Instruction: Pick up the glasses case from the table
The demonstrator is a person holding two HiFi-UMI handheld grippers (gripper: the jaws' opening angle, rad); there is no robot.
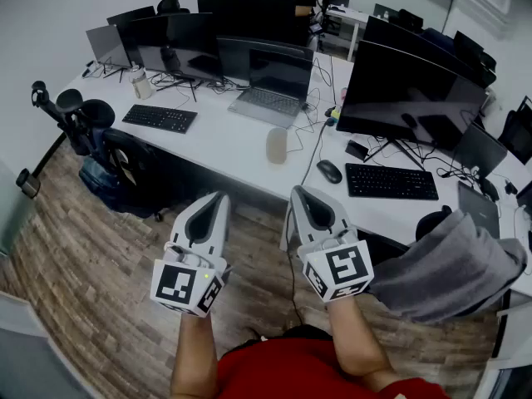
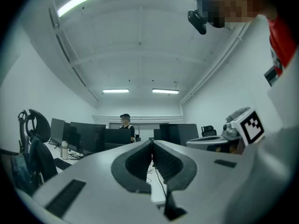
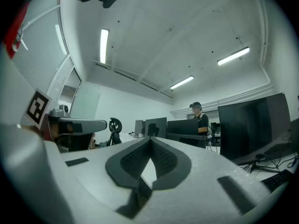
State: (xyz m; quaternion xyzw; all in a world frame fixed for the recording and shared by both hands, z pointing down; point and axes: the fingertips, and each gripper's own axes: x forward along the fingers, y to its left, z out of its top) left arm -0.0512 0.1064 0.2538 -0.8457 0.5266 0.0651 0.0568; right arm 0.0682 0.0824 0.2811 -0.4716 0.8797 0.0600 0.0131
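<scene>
The glasses case [image 1: 277, 145] is a beige oblong that lies on the white table [image 1: 223, 140], between the laptop and the table's front edge. Both grippers hang over the wooden floor, short of the table and apart from the case. My left gripper [image 1: 219, 198] is shut with nothing in it, and its pads meet at the tips in the left gripper view [image 2: 152, 143]. My right gripper [image 1: 297, 193] is also shut and empty, its jaws closed to a point in the right gripper view [image 3: 150, 141]. Neither gripper view shows the case.
On the table stand several dark monitors [image 1: 409, 96], an open laptop [image 1: 270, 98], two keyboards [image 1: 160, 118] [image 1: 391, 181], a mouse [image 1: 329, 171] and a bottle [image 1: 140, 81]. A black office chair [image 1: 83, 123] stands left. A grey cloth [image 1: 453, 268] hangs at right. A person [image 2: 124, 125] stands far behind the monitors.
</scene>
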